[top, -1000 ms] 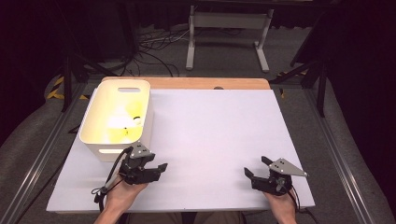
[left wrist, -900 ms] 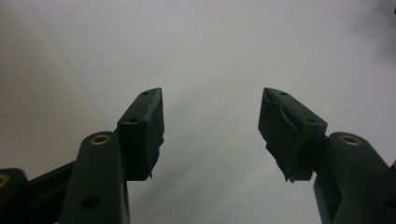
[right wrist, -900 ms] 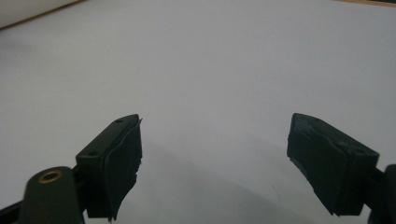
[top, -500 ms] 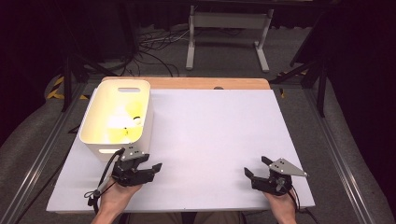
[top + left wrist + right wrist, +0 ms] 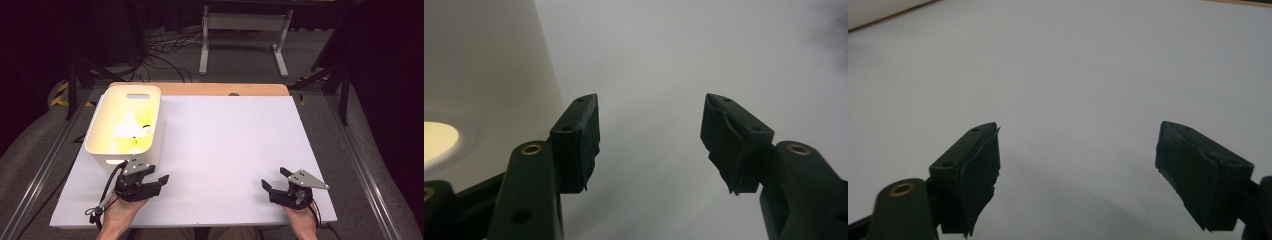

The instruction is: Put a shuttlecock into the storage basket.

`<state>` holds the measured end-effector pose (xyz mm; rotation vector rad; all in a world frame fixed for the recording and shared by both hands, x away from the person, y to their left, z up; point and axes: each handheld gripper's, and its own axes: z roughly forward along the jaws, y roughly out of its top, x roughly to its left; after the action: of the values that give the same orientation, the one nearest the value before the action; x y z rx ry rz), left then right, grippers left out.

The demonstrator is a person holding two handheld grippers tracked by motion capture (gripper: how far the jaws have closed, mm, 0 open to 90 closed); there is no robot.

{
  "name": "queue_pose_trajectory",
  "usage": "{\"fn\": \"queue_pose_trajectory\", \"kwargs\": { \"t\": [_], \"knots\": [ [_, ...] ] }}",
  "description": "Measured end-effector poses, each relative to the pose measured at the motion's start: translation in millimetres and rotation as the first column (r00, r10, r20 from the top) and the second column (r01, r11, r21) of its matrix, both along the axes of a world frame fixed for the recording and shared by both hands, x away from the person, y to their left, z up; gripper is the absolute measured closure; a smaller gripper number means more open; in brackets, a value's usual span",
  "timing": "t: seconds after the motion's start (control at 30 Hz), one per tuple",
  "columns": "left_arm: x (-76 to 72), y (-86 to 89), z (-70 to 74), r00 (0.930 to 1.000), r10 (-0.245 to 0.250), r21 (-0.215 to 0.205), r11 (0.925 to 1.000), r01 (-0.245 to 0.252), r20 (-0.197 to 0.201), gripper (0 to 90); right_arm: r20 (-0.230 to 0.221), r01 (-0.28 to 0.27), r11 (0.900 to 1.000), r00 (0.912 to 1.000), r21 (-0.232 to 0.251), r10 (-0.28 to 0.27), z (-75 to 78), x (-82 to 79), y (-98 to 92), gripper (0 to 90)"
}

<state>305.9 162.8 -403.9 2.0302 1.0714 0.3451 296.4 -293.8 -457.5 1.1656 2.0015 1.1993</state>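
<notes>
1. Bin: white plastic tub at the table's 9 o'clock, upright, mouth up, with a slot handle in the far wall. It looks light, stiff and smooth-walled, so it is likely slippery on a flat face. Small items lie inside in the glare; what they are cannot be told. Best hold, by judgement: pinch the near rim, or hook a handle slot, not the slick side wall.
2. Left gripper: at the table's 7 o'clock, just beside the bin's near wall, aimed toward 3 o'clock. Jaws spread wide, nothing between them. In the left gripper view the bin wall stands at 10 o'clock.
3. Right gripper: at the table's 5 o'clock, well apart from the bin. Jaws spread, nothing between them; bare table lies ahead in the right gripper view.
</notes>
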Motion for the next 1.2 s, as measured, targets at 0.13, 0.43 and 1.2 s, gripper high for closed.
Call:
{"fn": "queue_pose_trajectory", "kwargs": {
  "t": [0.13,0.43,1.2],
  "knots": [
    [-1.3,3.1,-0.3,0.9999,0.009,-0.008,0.9999,-0.009,0.009,41.3,-0.001,0.000,1.000,1.0000,0.000,0.000,0.0,0.1,0.0,18.4],
    [-4.9,11.1,-2.0,0.9993,0.031,-0.019,0.9994,-0.031,0.021,41.2,0.000,0.001,1.000,1.0000,-0.001,-0.001,0.0,0.0,0.1,18.4],
    [-12.1,29.4,-9.5,0.9954,0.088,-0.045,0.9953,-0.086,0.040,41.2,-0.001,0.004,1.000,1.0000,0.001,-0.004,0.0,0.0,-0.1,18.4]
  ]
}}
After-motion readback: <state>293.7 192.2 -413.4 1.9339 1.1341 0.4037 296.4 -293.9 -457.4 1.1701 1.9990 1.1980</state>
